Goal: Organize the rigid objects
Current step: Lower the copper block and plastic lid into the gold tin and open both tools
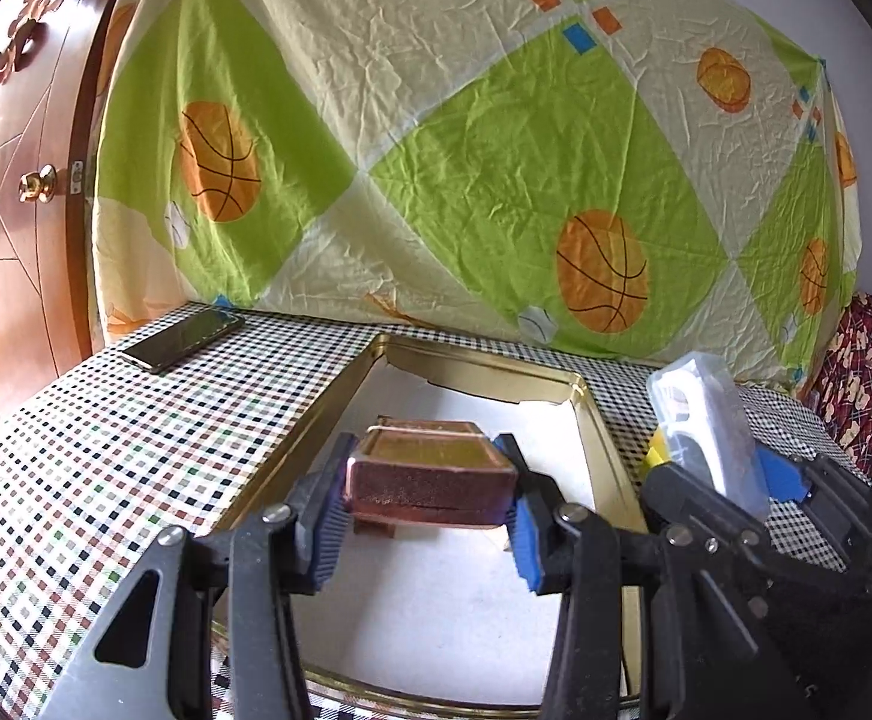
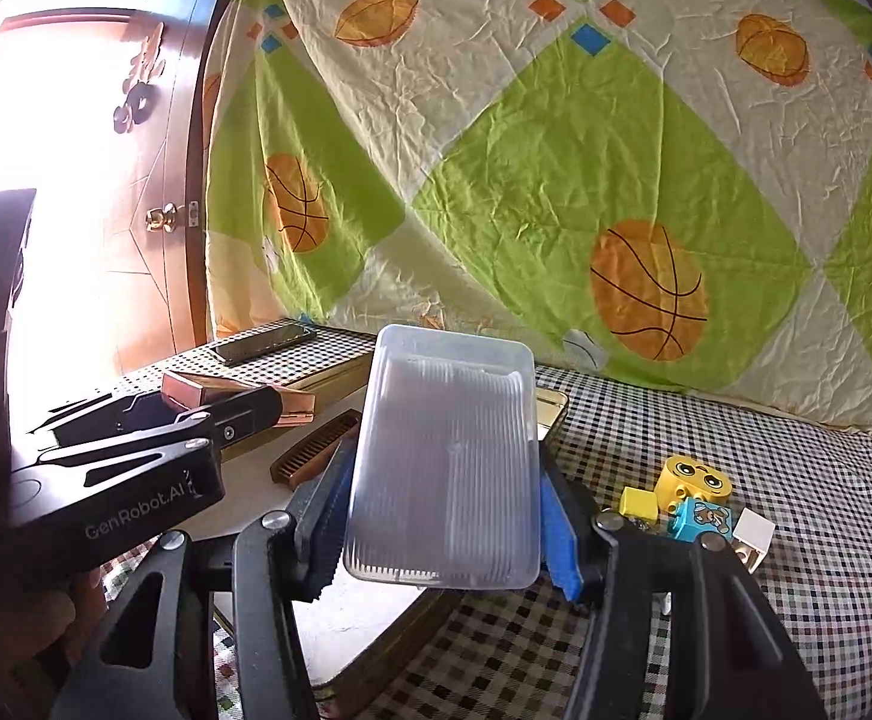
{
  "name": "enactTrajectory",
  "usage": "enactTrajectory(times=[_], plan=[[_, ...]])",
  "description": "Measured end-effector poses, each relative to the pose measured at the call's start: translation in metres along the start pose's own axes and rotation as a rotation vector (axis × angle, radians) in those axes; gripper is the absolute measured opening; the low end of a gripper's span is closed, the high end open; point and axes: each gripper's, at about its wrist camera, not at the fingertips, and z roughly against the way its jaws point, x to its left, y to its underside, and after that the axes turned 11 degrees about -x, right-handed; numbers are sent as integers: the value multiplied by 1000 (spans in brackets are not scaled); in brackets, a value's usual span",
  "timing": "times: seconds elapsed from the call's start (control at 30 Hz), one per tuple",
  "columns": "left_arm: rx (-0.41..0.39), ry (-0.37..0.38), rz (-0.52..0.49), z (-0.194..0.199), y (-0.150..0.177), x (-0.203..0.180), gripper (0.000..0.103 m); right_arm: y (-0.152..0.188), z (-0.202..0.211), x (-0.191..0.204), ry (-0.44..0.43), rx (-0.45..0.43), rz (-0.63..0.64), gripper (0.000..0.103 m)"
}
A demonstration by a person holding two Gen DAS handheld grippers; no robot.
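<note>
Checkered cloth covers the desk (image 1: 105,438), with a basketball-print sheet (image 1: 436,150) hung behind it and a wooden door (image 1: 9,180) off to its left side. Landmark is the gold tin tray (image 1: 607,450) in the middle of the desk, lined with white paper.

Progress, judging from layout: early to mid. A brown comb (image 2: 315,450) already lies inside the tray. The copper box (image 1: 429,480) is over the tray but not set down as far as I can tell; the left view shows it held above the liner. The clear plastic container (image 2: 445,462) is also not placed yet. Loose toy blocks (image 2: 694,504) (yellow face block, blue one, small yellow and white ones) sit on the cloth well to the right of the tray, so those look left to do. A phone (image 1: 183,339) lies on the desk beyond the tray's far left corner; can't say if it counts.

Left tool (image 1: 429,516): jaws part closed, clamped on the copper box by its two short ends, blue pads touching both sides, box roughly level above the tray.

Right tool (image 2: 442,540): jaws part closed, gripping the clear plastic container across its width, container tilted up with its ribbed bottom facing the camera, held over the tray's right rim. Contents not visible.

Both tools loaded, close beside each other near the tray.
</note>
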Motion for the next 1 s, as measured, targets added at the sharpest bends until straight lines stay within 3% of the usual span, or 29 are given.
enactTrajectory(times=[0.47, 0.73, 1.0], plan=[[159, 19, 9, -39, -7, 15, 45, -13, -44, -9, -43, 120, -39, 57], [255, 11, -49, -64, -14, 10, 45, -15, -83, -18, -40, 210, -49, 57], [275, -21, -108, -76, -16, 2, 48, -7, -112, -21, -48, 277, -44, 58]])
